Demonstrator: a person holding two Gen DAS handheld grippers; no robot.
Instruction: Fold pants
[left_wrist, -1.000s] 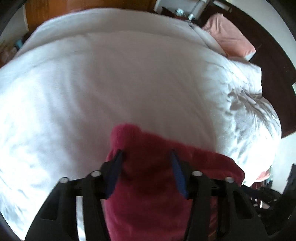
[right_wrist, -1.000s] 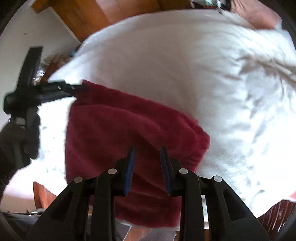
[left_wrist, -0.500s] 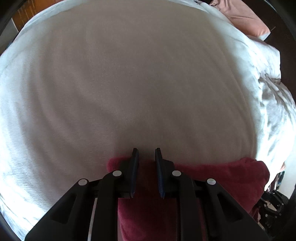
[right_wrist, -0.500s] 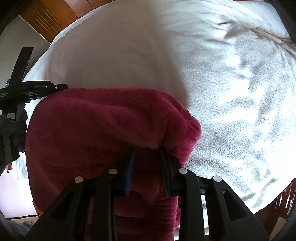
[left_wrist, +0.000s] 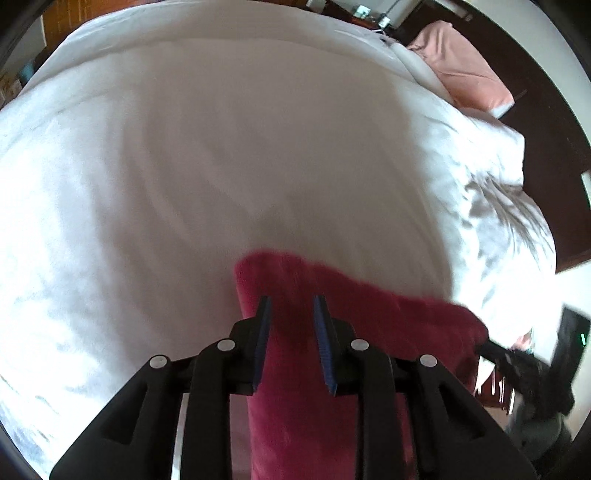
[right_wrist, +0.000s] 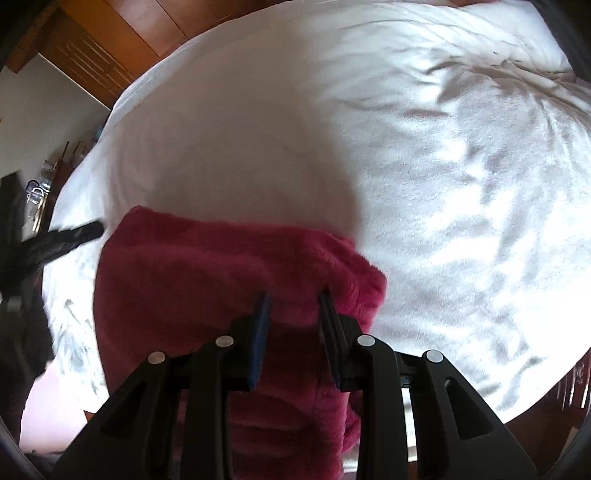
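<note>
The dark red fleece pants (left_wrist: 332, 295) lie folded on the near edge of a white bed (left_wrist: 221, 147). My left gripper (left_wrist: 291, 301) is over their left corner with its jaws open; the cloth lies below and between the fingers. In the right wrist view the pants (right_wrist: 207, 266) spread leftward, and my right gripper (right_wrist: 294, 297) is open over their right end. The other gripper shows as a dark blurred shape at the left edge (right_wrist: 70, 236).
A white duvet (right_wrist: 443, 147) covers the bed, rumpled on the right side. A pink pillow (left_wrist: 461, 70) lies at the far right by a dark headboard (left_wrist: 554, 129). A wooden wardrobe (right_wrist: 110, 40) stands beyond the bed's far left corner.
Both grippers have opened and let go of the pants since half a second ago. Both have pulled back a little, and the pants have settled on the bed.
</note>
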